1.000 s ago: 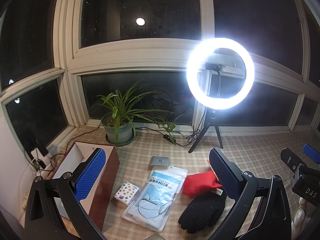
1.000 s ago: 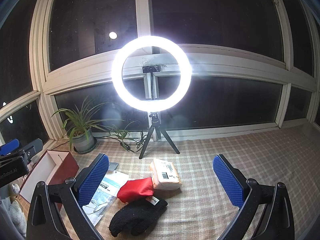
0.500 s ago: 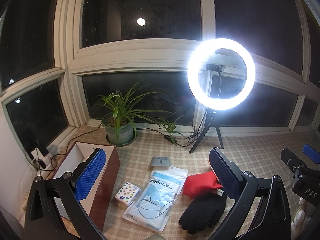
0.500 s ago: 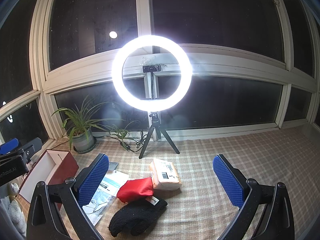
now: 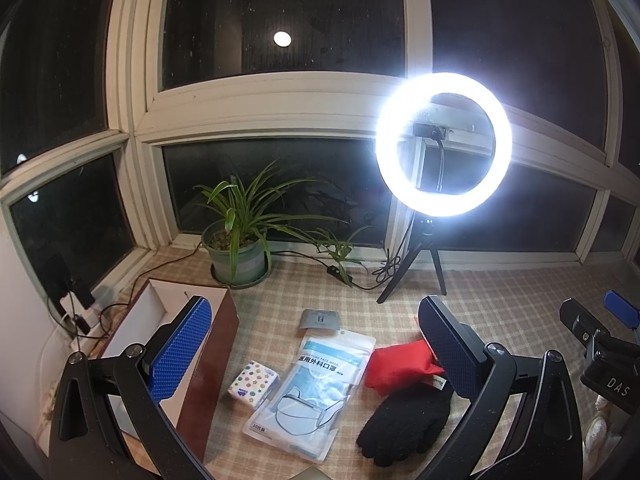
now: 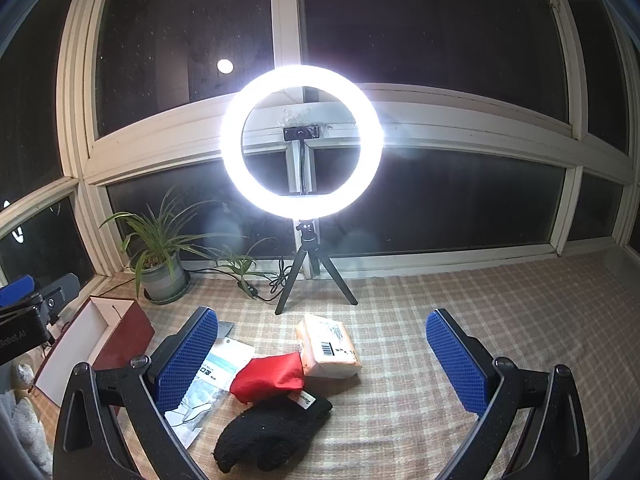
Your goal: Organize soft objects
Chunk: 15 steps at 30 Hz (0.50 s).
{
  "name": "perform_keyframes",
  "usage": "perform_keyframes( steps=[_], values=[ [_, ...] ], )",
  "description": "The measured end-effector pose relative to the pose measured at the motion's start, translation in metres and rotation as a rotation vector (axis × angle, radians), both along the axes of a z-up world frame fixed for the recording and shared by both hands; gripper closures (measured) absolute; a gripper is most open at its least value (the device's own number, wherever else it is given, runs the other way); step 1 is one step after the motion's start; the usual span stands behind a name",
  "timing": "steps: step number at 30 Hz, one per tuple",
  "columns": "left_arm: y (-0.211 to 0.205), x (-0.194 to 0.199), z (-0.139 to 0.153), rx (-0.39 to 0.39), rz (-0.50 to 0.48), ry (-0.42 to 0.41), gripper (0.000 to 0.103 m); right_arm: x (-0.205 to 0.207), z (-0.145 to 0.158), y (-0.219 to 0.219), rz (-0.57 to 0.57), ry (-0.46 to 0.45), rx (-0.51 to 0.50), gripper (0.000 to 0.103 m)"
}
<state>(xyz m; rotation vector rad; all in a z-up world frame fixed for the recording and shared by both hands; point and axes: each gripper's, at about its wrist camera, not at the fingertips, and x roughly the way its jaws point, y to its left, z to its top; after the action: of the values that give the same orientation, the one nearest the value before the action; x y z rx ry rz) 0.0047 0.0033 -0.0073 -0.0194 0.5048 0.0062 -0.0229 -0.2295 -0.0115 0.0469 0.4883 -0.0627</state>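
Note:
On the checked cloth lie a black glove (image 5: 404,428) (image 6: 272,432), a red pouch (image 5: 400,366) (image 6: 268,376), a bag of face masks (image 5: 316,388) (image 6: 208,376), a star-patterned tissue pack (image 5: 253,382), a small grey packet (image 5: 320,319) and an orange tissue pack (image 6: 330,346). An open brown box (image 5: 160,344) (image 6: 96,340) with a white inside stands at the left. My left gripper (image 5: 316,348) is open and empty above the mask bag. My right gripper (image 6: 322,356) is open and empty above the red pouch and orange pack.
A lit ring light on a tripod (image 5: 444,144) (image 6: 302,142) stands at the back by the window. A potted plant (image 5: 238,252) (image 6: 162,276) sits at the back left, with cables (image 5: 344,274) along the sill. The right gripper's body (image 5: 600,348) shows at the left view's right edge.

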Motion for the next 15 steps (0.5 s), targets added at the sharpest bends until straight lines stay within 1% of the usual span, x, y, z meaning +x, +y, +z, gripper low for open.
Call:
perform_keyframes(
  steps=[8, 15],
  values=[
    [0.0, 0.001, -0.008, 0.019, 0.01, 0.016, 0.0, 0.005, -0.008, -0.007, -0.003, 0.025, 0.007, 0.0],
    [0.007, 0.009, -0.026, 0.012, 0.022, 0.07, 0.0, 0.01, -0.019, -0.016, 0.035, 0.06, 0.028, 0.0]
  ],
)
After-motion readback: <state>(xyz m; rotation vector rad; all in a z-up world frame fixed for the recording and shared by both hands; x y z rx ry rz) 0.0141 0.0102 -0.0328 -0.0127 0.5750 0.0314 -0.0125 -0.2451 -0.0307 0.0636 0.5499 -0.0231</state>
